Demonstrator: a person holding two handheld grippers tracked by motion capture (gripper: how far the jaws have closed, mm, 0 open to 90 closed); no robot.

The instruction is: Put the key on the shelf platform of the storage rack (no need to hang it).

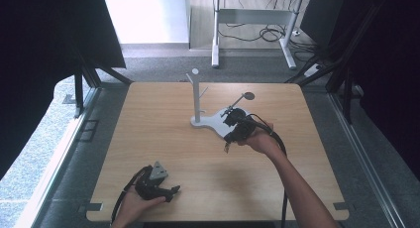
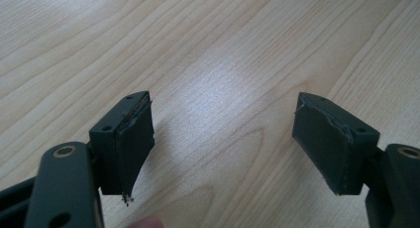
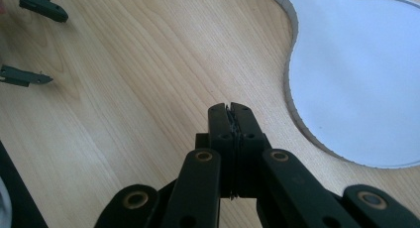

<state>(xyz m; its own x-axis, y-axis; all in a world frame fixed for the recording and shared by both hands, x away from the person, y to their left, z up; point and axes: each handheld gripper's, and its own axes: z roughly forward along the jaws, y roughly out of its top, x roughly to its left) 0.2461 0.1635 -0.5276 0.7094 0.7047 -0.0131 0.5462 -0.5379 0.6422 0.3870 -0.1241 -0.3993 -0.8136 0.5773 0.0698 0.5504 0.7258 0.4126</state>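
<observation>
At desk's near edge: left tongs, jaws spread wide, empty.
Desk centre: right tongs pressed closed, empty, beside white stand base.
Cut off: base's far side.

Left gripper: black, grey three-cornered plate on top, black cable trailing, worn dark pads, brass-ringed pivots. Right gripper: black linkage arms, screw holes, black cable. Forearms bare, no sleeves.

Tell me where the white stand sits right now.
In the high view the white stand sits on the wooden table, right of centre and toward the far edge, with the right gripper over its flat base.
</observation>
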